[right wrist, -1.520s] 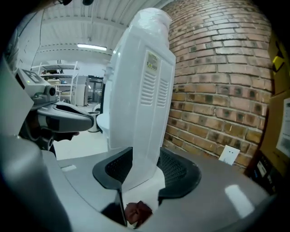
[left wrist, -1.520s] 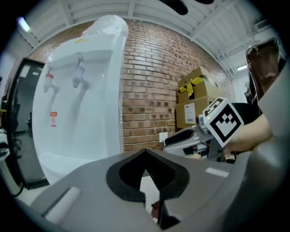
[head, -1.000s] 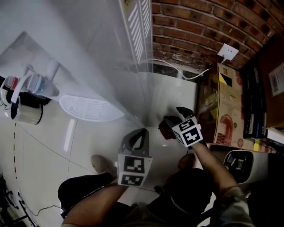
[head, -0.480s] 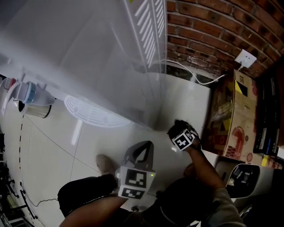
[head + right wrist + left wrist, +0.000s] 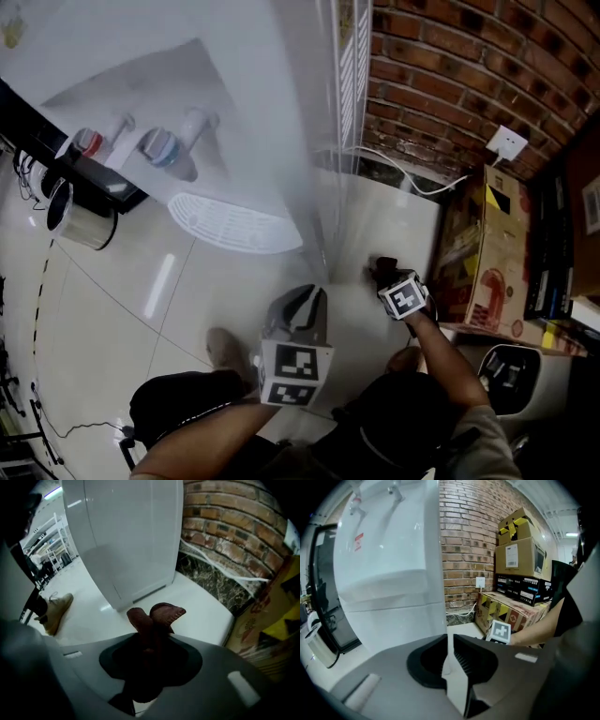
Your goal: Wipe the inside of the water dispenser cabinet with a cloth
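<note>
Grey-shelled left gripper point(image 5: 311, 294) and right gripper point(image 5: 382, 271) — each with a black-and-white marker cube point(image 5: 295, 373) — dark trousers point(image 5: 173, 408), tan shoe point(image 5: 225, 349)

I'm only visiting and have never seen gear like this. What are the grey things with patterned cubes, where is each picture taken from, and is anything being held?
There is no robot here: a person holds a two-jaw gripper in each hand, and the patterned cubes are part of them. The view from above comes from a camera on the person's head. The other two come from cameras riding on each gripper. The left gripper is shut and empty. The right gripper has just been closing its jaws on a reddish-brown cloth, near the foot of the white water dispenser on the pale tiled floor. Behind are a brick wall and cardboard boxes.
</note>
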A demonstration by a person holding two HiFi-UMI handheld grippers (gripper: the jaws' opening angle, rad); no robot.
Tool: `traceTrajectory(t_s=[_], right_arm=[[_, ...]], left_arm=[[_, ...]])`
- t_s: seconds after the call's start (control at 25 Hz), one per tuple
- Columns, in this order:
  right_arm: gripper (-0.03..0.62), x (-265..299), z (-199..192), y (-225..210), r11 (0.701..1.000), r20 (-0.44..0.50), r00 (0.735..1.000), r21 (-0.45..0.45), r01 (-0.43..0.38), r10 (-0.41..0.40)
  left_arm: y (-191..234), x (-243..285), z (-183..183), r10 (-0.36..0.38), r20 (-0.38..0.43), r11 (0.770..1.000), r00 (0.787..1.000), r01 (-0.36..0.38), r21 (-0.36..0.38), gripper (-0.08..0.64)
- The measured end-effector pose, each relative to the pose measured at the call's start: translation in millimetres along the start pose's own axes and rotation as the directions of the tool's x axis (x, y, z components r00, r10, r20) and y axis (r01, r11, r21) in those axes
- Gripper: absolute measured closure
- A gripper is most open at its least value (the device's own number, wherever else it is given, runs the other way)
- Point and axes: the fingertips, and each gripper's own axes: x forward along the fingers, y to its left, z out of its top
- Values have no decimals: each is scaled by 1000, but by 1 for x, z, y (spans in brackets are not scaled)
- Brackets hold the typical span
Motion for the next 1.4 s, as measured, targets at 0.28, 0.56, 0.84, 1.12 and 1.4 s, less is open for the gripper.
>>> traceTrajectory(t_s=[0.28,0.56,0.84,1.12,1.4], right_arm=[[456,-199,111,7,1000,367,930,0,30,-28],[446,-377,167,40,990,532,840,-25,142,-108],[443,-398,171,66,988,653,744,46,147,-141],[443,-364,158,70,986,585,806,-57,154,-92],[443,-363,163,88,980,591,806,-136,147,-39]], left_arm=[[8,-25,28,81,107,997,991,-81,-8,388],[22,-10,36,180,114,978,977,-190,87,216],[38,6,33,218,78,973,973,-210,-98,169],[53,28,34,313,33,946,949,-308,-105,156],[58,35,35,364,17,924,931,-359,-134,147]])
